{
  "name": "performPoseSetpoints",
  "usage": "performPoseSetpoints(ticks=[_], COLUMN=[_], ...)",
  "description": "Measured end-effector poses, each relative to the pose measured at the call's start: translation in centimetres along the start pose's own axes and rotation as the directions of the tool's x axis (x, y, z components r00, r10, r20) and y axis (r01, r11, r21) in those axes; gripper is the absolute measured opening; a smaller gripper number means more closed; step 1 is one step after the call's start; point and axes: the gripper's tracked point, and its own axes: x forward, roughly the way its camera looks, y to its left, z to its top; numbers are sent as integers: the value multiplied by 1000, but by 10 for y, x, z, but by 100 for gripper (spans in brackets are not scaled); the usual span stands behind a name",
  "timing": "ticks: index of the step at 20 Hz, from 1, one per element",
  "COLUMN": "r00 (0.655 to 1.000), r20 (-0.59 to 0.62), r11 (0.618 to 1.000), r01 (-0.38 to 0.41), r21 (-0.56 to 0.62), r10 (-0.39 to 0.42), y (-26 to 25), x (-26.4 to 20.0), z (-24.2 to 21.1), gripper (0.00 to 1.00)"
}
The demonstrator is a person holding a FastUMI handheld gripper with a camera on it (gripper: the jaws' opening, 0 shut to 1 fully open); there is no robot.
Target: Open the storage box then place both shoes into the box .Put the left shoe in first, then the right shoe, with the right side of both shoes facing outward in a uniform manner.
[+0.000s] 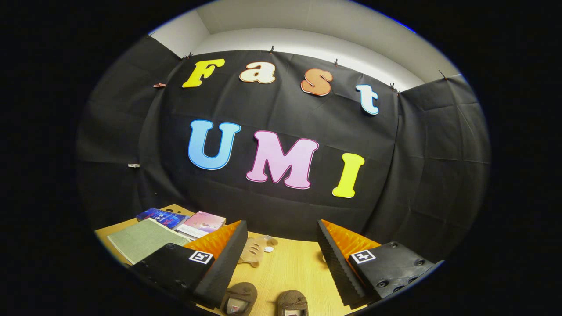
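Judging from how things lie, we are at the very start: the storage box has yet to be opened, and we cannot make it out from where the camera looks, so the next move calls for tipping the hand-held gripper (281, 263) down and finding the box before touching either shoe. Its fingers are spread wide and pinch nothing.

We take the two brown shoes as our landmark. They sit side by side on the wooden bench (294, 263), toes pointing away from us, low between the fingers and close to the camera: one shoe (239, 298) just beside the left finger, the other shoe (293, 303) to its right, nearer the middle of the gap. Which is the left shoe we cannot tell.

Beyond the shoes lies a small tan plush toy (257, 250), partly behind the left finger. Farther left of the shoes rest a green mat (140, 239) and some books (202, 223).
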Motion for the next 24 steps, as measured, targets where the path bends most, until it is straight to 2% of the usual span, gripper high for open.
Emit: performPoseSetpoints(ticks=[7,10,14,16,18,20,22,24], r00=[1000,999,980,958,913,836,728,596], r20=[-12,-35,-100,-131,-165,-178,-176,-172], r11=[1000,1000,978,949,898,810,684,538], r01=[1,-23,-158,-223,-312,-413,-492,-516], r21=[-1,15,138,222,310,417,538,667], r10=[-1,24,172,256,374,518,663,785], y=[1,8,41,62,94,128,164,197], x=[2,4,8,9,8,2,-9,-25], z=[-5,-10,-28,-41,-58,-73,-88,-105], gripper=[97,97,97,97,98,98,98,98])
